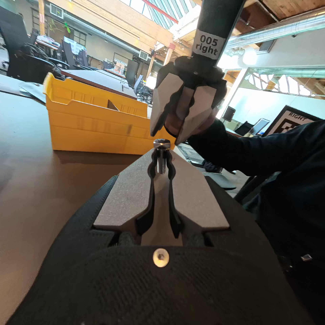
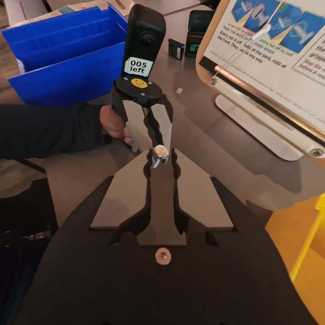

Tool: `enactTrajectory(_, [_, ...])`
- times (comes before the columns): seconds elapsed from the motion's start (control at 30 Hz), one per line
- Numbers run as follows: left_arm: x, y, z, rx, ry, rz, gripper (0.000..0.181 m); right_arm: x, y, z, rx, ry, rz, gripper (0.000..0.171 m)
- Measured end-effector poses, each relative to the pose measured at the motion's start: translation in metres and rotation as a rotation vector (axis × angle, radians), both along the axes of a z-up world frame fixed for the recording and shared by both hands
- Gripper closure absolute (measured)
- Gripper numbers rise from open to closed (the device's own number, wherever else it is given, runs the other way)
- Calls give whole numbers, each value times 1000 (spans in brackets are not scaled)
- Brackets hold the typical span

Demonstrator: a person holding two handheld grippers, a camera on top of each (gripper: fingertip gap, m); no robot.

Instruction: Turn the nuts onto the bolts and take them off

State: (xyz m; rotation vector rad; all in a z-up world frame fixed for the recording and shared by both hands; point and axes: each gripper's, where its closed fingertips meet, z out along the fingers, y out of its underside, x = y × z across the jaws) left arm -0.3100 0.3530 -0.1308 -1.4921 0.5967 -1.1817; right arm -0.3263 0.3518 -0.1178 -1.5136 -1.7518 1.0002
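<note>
My left gripper [image 1: 161,158] is shut on the threaded shank of a silver hex bolt [image 1: 161,143], held above the brown table [image 1: 26,175]. The bolt's head sticks out past the fingertips. I see no nut on the bolt in either view. My right gripper [image 1: 165,138] hangs just above the bolt head, jaws open, not touching it. In the right wrist view, my right gripper [image 2: 161,151] is open with the bolt head [image 2: 160,150] between its fingertips. The left gripper [image 2: 156,143] holds the bolt from the far side.
A yellow bin [image 1: 91,126] stands behind the grippers and shows at the lower right in the right wrist view [image 2: 299,246]. A blue bin [image 2: 66,52] sits at the back left. An instruction board on a white stand [image 2: 263,61] and small black devices [image 2: 175,49] stand at the back right. The tips of both grippers are at nearly the same place.
</note>
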Motion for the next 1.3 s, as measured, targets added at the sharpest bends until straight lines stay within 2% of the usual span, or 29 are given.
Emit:
enactTrajectory(0.17, [-1,1,0,60,60,28,174,-8,-1,-6,-96,-9,-5,149])
enactTrajectory(0.37, [0,1,1,80,78,46,174,-11,-2,-2,-288,30,9,160])
enactTrajectory(0.5, [-1,4,3,64,57,63,174,-11,8,1,-320,65,-32,171])
enactTrajectory(0.6, [-7,12,-3,50,85,115,174,-9,14,11,-360,92,-39,171])
enactTrajectory(0.67, [-12,15,-2,80,115,165,174,-8,18,7,-336,61,-61,171])
enactTrajectory(0.77, [-14,11,6,60,30,124,174,-3,21,1,-255,37,-79,169])
enactTrajectory(0.83, [-18,15,4,70,50,164,174,-2,22,-1,-244,36,-91,166])
enactTrajectory(0.97, [-19,14,10,173,112,233,174,-5,20,-3,-305,43,-109,150])
enactTrajectory(1.1, [-16,13,9,185,129,226,174,-9,15,2,-301,97,-71,151])
enactTrajectory(1.2, [-17,12,11,177,108,217,174,-11,11,5,-308,124,-42,158])
enactTrajectory(1.27, [-17,12,11,169,101,214,174,-12,10,6,-304,145,-35,159])
enactTrajectory(1.3, [-16,12,10,163,100,207,174,-13,7,7,-306,153,-15,154])
